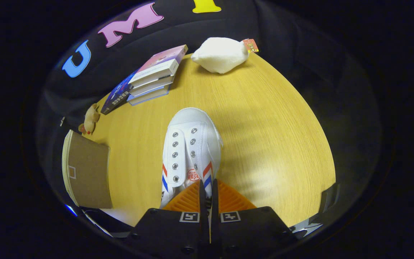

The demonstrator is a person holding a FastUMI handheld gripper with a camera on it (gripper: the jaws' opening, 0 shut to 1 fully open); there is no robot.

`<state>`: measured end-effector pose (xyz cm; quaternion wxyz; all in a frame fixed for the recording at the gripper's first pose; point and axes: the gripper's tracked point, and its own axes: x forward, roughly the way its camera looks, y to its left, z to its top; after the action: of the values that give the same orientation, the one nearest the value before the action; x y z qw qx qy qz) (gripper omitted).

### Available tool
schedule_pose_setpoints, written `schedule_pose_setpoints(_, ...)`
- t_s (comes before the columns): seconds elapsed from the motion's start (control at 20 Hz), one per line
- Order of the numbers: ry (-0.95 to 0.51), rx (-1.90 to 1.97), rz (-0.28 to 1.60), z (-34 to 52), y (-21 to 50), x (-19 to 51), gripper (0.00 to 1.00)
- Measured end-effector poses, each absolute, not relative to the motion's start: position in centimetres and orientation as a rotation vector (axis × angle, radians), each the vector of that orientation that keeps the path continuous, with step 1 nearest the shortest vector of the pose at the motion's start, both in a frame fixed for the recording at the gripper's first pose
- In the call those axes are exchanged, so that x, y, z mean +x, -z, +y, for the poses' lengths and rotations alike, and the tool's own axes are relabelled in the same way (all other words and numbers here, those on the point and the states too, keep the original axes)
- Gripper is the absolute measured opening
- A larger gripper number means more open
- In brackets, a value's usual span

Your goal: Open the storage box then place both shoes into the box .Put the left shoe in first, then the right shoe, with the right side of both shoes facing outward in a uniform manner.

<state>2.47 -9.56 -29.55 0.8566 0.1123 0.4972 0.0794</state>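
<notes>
Gripping the white canvas shoe (189, 151) by its heel collar, the hand-held gripper (207, 189) had its fingers pinched almost together on the fabric, with the shoe's toe pointing away across the yellow wooden worktop (271, 136). Far left of the fingers lay a brown cardboard storage box (88, 172), lid down, with a small tan plush toy (91, 118) just beyond it. Further back sat a stack of books (149, 77). Beyond the shoe, right of the books, rested a white plush toy (221, 54) with a tag.
</notes>
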Motion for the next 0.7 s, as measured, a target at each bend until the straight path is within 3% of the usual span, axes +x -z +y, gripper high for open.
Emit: schedule_pose_setpoints(0.7, -0.312, 0.361, 0.922, 8.8, 13.3, -2.7, 0.06)
